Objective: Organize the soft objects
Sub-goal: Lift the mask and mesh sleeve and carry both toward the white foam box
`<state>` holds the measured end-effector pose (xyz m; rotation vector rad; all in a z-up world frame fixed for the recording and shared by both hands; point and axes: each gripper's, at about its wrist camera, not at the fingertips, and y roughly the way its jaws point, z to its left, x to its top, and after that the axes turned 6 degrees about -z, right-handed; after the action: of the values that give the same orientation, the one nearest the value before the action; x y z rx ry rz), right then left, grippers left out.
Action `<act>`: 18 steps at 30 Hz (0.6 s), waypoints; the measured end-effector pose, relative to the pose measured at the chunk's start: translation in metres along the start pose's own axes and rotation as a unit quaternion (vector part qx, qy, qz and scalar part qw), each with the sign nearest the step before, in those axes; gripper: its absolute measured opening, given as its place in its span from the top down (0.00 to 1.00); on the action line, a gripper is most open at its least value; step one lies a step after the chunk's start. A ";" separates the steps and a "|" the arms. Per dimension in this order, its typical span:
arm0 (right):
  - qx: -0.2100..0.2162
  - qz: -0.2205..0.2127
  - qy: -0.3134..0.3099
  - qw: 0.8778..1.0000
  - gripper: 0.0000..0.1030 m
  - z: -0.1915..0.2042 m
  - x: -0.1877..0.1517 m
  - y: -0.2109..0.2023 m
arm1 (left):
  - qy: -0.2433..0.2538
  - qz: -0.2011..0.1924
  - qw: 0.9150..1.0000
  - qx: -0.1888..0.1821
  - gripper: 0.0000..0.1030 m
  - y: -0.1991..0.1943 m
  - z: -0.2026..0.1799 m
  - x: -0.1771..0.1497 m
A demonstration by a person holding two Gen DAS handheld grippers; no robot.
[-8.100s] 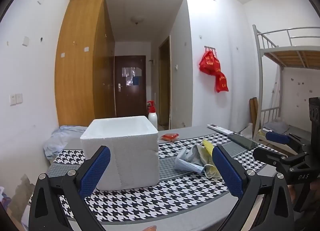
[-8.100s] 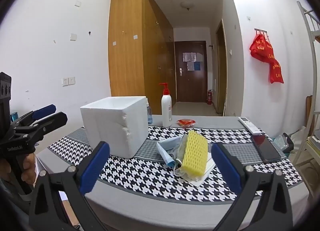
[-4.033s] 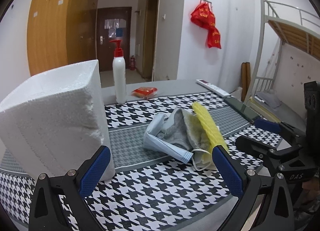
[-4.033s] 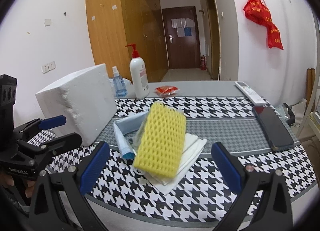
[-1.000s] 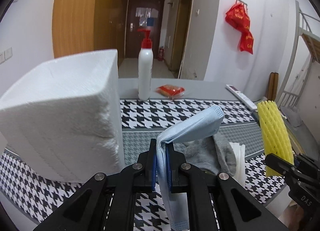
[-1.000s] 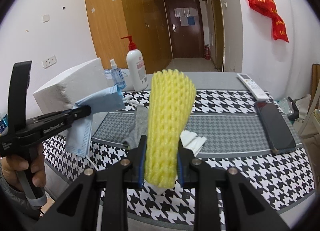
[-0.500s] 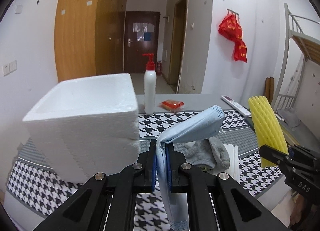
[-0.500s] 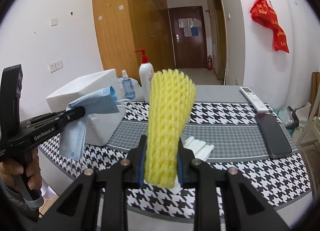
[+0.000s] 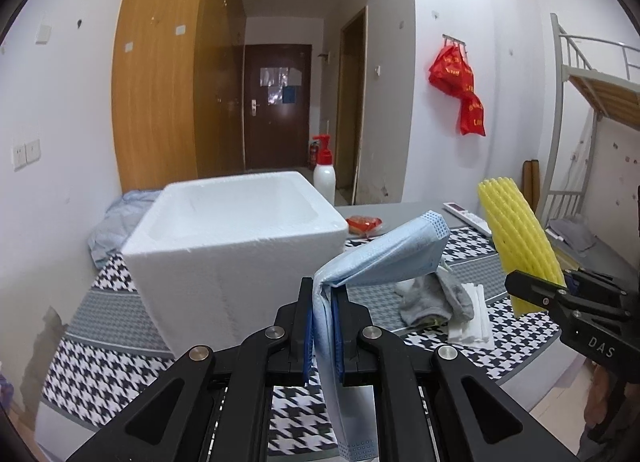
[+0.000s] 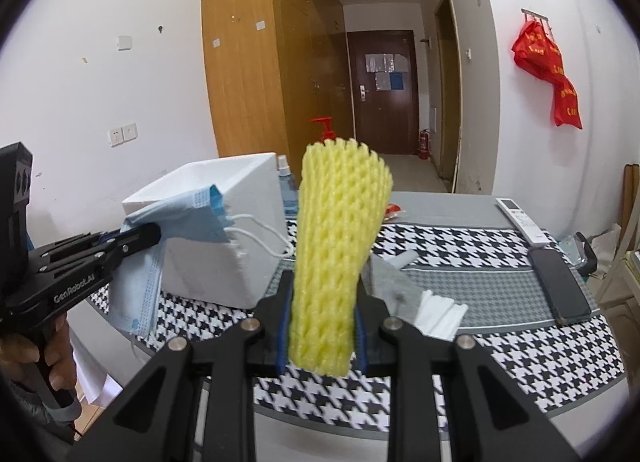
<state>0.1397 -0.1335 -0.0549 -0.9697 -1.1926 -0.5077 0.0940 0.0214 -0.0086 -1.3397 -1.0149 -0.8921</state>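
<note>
Both soft items are lifted clear of the table, and we judge the carry toward the box is the step in hand.

Our left gripper [image 9: 323,336] is pinched tight on a blue face mask [image 9: 384,258], which drapes over and below the jaws, its ear loops trailing. Our right gripper [image 10: 320,326] squeezes a yellow foam fruit net [image 10: 336,258] that stands upright between the pads. The white foam box [image 9: 240,218] sits open-topped on the houndstooth table cover [image 9: 104,362], ahead of the mask and to the left of the net. A grey sock [image 9: 434,298] and folded white tissues [image 9: 470,322] lie on the cover beside the box. Next we would need to bring each piece over the box opening and release it there, minding the loops.
</note>
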 end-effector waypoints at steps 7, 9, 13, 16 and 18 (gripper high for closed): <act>-0.002 -0.015 -0.004 1.000 0.71 0.006 0.007 -0.005 | -0.013 -0.020 1.000 0.002 0.92 -0.013 0.007 0.003; 0.001 -0.018 -0.009 1.000 0.71 0.007 0.008 -0.005 | -0.012 -0.026 1.000 0.005 0.92 -0.018 0.007 0.003; 0.010 -0.029 -0.014 0.999 0.71 0.011 0.011 -0.005 | 0.002 -0.033 0.999 0.008 0.92 -0.022 0.008 0.007; 0.011 -0.037 -0.021 0.999 0.71 0.012 0.013 -0.004 | -0.004 -0.040 0.999 0.009 0.92 -0.025 0.014 0.012; 0.014 -0.037 -0.020 0.999 0.71 0.014 0.013 -0.003 | -0.006 -0.045 0.999 0.014 0.92 -0.029 0.019 0.015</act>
<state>0.1343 -0.1216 -0.0406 -0.9178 -1.2725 -0.5310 0.0709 0.0397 0.0148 -1.2848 -1.1012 -0.9346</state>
